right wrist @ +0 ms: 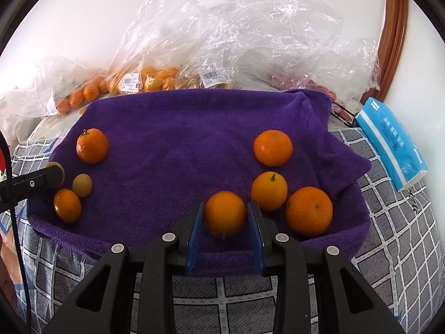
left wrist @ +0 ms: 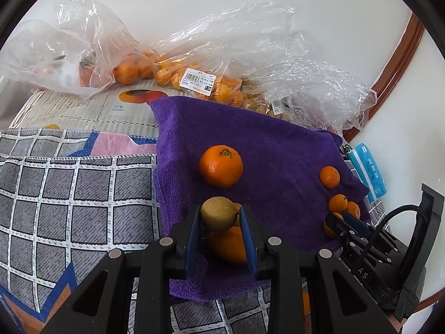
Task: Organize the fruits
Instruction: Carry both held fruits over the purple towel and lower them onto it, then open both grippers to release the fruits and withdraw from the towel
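While its blue pads (left wrist: pixel 246 239) press on either side of a dull yellow-green fruit (left wrist: pixel 218 213), the left gripper (left wrist: pixel 219 222) holds that fruit just above a purple towel (left wrist: pixel 278 144), with an orange (left wrist: pixel 228 243) lying directly beneath it. The right gripper (right wrist: pixel 224 220) is likewise closed on a small orange fruit (right wrist: pixel 224 213), its pads (right wrist: pixel 257 236) tight against both sides. Just right of that fruit sit a stemmed orange (right wrist: pixel 269 191) and a larger orange (right wrist: pixel 309 211), touching each other, with a third orange (right wrist: pixel 272 147) farther back. On the towel's left side lie a stemmed orange (right wrist: pixel 92 146), a small yellowish fruit (right wrist: pixel 82 185) and a small orange (right wrist: pixel 67 205), near the left gripper's tip. The towel rests on a grey checked cloth (right wrist: pixel 389 236). Behind it, clear plastic bags (right wrist: pixel 222 41) with price labels hold more orange fruit. A blue tissue pack (right wrist: pixel 389 142) lies beside the towel's right edge.
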Tool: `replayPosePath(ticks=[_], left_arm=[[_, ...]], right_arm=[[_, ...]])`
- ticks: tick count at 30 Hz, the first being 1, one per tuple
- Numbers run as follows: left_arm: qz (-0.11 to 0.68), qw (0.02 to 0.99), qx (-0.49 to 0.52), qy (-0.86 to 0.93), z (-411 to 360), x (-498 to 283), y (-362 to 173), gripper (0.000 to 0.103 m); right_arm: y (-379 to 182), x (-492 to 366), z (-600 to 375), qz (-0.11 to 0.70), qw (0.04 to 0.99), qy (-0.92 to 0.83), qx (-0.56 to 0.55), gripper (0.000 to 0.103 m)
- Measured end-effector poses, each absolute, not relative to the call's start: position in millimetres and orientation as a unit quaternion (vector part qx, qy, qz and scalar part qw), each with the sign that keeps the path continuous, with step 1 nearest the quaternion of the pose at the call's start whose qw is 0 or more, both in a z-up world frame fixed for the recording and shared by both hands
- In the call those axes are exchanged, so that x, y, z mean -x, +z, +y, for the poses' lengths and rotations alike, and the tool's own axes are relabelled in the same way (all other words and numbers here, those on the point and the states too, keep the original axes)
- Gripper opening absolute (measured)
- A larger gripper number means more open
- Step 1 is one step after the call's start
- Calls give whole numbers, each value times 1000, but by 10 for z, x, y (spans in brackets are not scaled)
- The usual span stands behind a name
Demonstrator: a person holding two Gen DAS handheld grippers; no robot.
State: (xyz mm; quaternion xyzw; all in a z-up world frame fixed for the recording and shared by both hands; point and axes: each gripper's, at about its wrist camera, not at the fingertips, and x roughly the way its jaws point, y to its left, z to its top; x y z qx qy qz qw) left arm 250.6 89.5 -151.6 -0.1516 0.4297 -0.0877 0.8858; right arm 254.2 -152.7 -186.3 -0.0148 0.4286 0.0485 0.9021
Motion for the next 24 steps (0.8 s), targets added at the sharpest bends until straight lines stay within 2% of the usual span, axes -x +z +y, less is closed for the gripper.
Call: replayPosePath(ticks=[7,9,14,24], left_arm=[[430,883,162,-92,902,-2487,-1514,29],[429,882,168,-96,913,-2469,-1487,35],[416,888,166,-104,907,-2376,-1344,43],[410,894,157,-94,973,-2060,-1213,44]], right_arm=[[-1747,-2474,-1550,418,908,39,6,33],[-1720,-2458,-1559,417,908,36,1,34],[-1636,-2387,-1585,412,911,22,-5,34],[-1479,-2117,-1631,398,917,12,-19,37]])
